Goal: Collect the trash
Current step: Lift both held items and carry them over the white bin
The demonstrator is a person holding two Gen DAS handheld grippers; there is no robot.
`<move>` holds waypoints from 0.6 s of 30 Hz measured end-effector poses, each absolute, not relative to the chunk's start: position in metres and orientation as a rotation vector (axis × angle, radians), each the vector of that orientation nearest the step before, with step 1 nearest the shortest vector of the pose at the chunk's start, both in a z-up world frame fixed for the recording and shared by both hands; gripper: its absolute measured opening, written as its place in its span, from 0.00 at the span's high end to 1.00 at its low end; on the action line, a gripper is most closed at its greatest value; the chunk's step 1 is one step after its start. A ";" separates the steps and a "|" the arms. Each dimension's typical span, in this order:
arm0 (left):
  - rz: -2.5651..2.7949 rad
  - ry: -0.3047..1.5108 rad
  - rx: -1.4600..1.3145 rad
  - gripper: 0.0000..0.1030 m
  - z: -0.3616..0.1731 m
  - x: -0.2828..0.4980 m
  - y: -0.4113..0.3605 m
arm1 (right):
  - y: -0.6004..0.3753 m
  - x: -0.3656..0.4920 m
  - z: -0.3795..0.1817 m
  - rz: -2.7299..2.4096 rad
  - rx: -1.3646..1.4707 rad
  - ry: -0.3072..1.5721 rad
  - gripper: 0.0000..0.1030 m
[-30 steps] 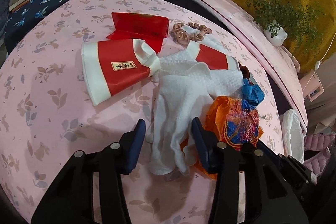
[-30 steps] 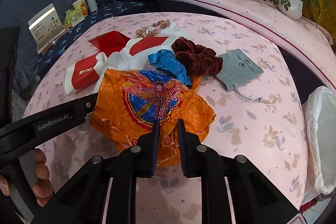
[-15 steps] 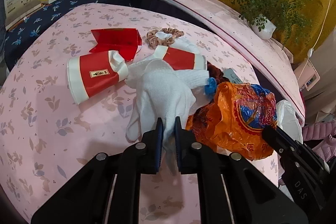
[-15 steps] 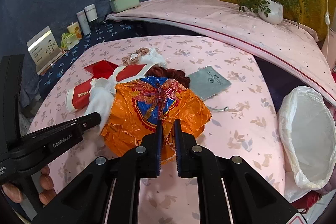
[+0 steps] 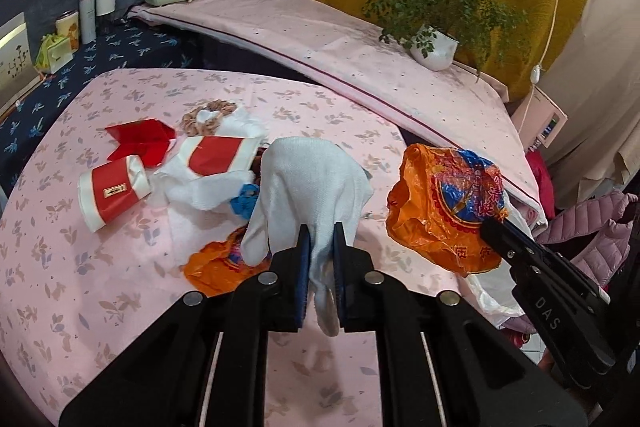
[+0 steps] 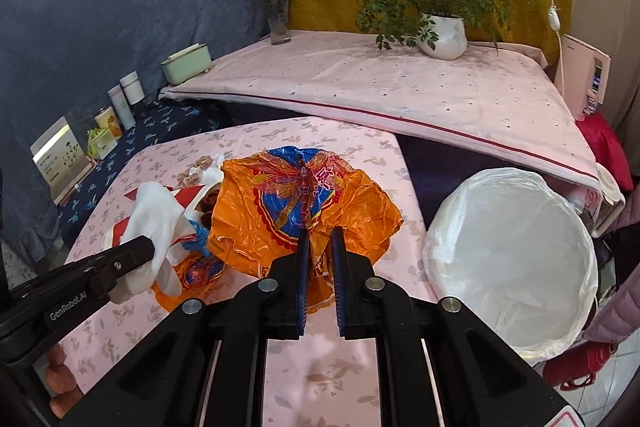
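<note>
My left gripper [image 5: 319,235] is shut on a white glove [image 5: 316,183] and holds it above the pink table [image 5: 100,267]; the glove also shows in the right wrist view [image 6: 156,215]. My right gripper [image 6: 319,239] is shut on an orange plastic bag [image 6: 304,203] lifted off the table, which also shows in the left wrist view [image 5: 444,207]. A white-lined trash bin [image 6: 516,251] stands to the right of the table. A second orange bag [image 5: 218,263], red-and-white paper cups [image 5: 114,189], a red wrapper [image 5: 140,139] and white tissue [image 5: 196,191] lie on the table.
A blue tape [image 5: 244,199] and a pink scrunchie [image 5: 204,113] lie among the trash. A raised pink shelf [image 6: 400,87] with a potted plant [image 6: 444,35] and vase runs behind. Bottles and boxes [image 5: 96,11] stand at the far left.
My left gripper closed on the white glove and lifted it. My right gripper raised the orange bag and carried it right, toward the bin, uncovering a second orange bag.
</note>
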State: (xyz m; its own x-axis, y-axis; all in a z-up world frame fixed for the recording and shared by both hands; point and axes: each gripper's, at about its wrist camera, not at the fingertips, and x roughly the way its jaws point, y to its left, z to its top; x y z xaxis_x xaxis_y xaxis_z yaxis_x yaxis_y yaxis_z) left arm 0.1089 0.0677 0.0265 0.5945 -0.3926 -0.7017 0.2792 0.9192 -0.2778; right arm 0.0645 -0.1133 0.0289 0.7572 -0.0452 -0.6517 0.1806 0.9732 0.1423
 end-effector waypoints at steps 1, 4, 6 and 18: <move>-0.407 0.848 -0.137 0.90 0.028 0.107 0.059 | -0.120 0.062 0.029 -0.137 0.207 0.699 0.90; -0.452 0.849 -0.113 0.90 0.031 0.103 0.031 | -0.142 0.054 0.029 -0.180 0.227 0.695 0.90; -0.486 0.854 -0.096 0.90 0.031 0.101 0.010 | -0.158 0.049 0.027 -0.211 0.241 0.699 0.90; -0.717 0.895 -0.041 0.90 0.020 0.094 -0.109 | -0.242 0.026 0.002 -0.391 0.321 0.736 0.90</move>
